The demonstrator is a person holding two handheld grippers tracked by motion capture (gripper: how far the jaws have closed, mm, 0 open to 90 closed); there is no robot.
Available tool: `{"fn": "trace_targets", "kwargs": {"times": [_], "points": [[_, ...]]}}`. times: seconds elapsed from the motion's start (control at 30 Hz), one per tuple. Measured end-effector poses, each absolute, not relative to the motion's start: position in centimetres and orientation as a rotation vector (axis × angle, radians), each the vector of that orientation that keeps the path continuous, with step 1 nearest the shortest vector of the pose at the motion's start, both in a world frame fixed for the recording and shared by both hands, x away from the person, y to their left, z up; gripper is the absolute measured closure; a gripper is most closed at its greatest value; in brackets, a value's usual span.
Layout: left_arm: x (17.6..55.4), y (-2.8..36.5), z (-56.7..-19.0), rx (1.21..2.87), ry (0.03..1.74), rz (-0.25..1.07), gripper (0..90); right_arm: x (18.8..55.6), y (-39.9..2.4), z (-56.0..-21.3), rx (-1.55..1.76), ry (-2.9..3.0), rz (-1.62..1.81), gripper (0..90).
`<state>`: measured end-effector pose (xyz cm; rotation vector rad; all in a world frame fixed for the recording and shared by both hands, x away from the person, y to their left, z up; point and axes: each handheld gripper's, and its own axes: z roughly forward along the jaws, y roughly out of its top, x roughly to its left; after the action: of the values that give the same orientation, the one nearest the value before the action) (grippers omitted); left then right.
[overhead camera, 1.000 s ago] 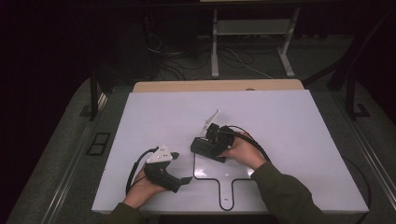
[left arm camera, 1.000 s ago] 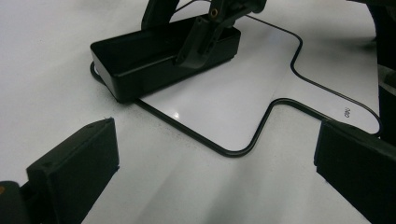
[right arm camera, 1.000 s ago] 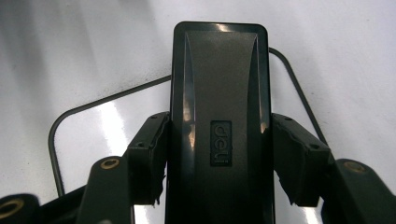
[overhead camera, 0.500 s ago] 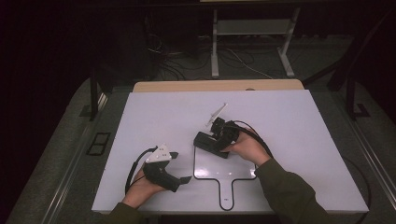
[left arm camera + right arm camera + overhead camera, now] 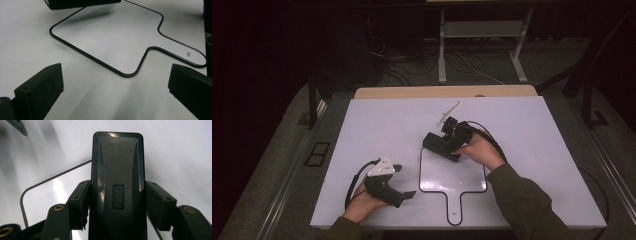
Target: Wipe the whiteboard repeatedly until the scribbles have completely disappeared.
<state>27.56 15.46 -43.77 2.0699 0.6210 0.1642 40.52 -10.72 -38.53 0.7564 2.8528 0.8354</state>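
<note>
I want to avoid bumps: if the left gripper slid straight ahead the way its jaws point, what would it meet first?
Probably the paddle-shaped whiteboard, whose black rim lies just ahead of the open left gripper; beyond it hangs the black eraser held by the right gripper.

A dim lab or test room is surrounding me: a white table [image 5: 377, 130] is sitting on grey carpet, cables [image 5: 412, 60] are trailing round a far metal stand [image 5: 482, 30].

a white rectangular table top [image 5: 382, 125] fills the middle, with a light wooden strip [image 5: 412, 92] along its far edge. beyond it stand a grey metal stand [image 5: 442, 55] and tangled dark cables [image 5: 397, 60] on the floor.
</note>
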Motion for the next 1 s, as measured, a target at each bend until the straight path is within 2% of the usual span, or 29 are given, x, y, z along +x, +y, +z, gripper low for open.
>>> {"fn": "trace_targets", "kwargs": {"times": [0.5, 1.0], "points": [[27.6, 15.5, -43.7, 2.069, 0.615, 0.165, 0.0, 42.6, -12.6, -37.6, 0.866, 2.798, 0.865, 39.3], [27.7, 15.6, -43.6, 2.068, 0.610, 0.163, 0.0, 47.2, -14.4, -37.3, 1.021, 2.694, 0.843, 39.3]]}}
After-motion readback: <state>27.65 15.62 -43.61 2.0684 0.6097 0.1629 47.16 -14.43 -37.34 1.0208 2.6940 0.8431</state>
